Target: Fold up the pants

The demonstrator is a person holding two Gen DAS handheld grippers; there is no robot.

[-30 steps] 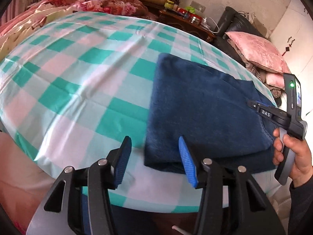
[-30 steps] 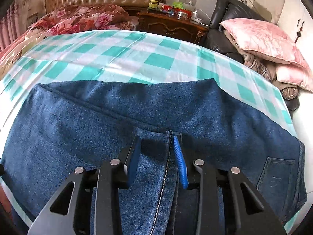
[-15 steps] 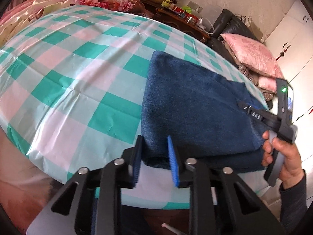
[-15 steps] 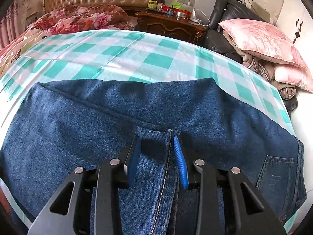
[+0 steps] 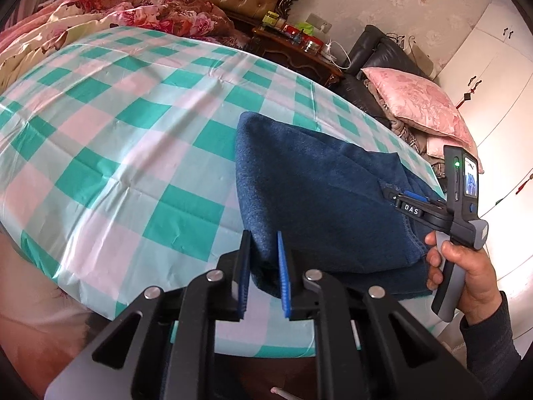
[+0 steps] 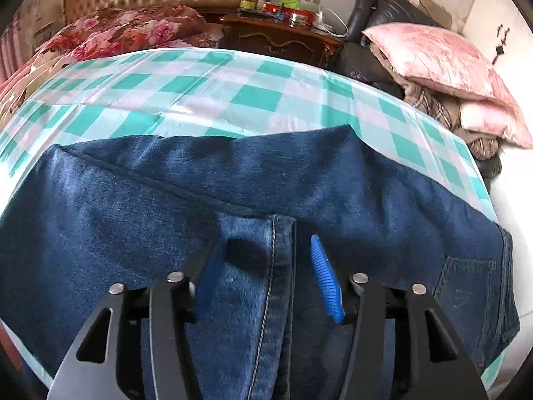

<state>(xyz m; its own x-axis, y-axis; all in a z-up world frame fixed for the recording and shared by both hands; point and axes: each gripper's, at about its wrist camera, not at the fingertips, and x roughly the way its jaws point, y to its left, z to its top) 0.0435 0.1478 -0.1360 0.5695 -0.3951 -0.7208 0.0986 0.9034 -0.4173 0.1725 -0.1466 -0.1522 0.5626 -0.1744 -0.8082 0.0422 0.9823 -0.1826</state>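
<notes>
Dark blue jeans (image 5: 316, 193) lie folded on the green, pink and white checked tablecloth (image 5: 116, 133). My left gripper (image 5: 263, 256) is at their near left corner, its jaws closing, and the thick denim fold fills the gap between the blue pads. In the right wrist view the jeans (image 6: 150, 193) spread across the front of the cloth (image 6: 216, 100). My right gripper (image 6: 266, 243) rests low over the stitched leg seam; its jaws are opening and the pads stand off the denim. The left wrist view shows the right gripper (image 5: 396, 196) lying on the jeans' right side, in a person's hand (image 5: 466, 266).
A bed with a floral quilt (image 5: 150, 10) and tufted headboard lies behind the table. A dark wooden nightstand (image 6: 276, 40) carries jars and a charger. A black sofa with pink pillows (image 6: 439, 66) stands at the right. The table's near edge drops off just below the jeans.
The left gripper's jaws came together around the jeans' near left corner and the view tilted slightly. The right gripper's jaws widened, letting go of the seam fold; that hand stayed put.
</notes>
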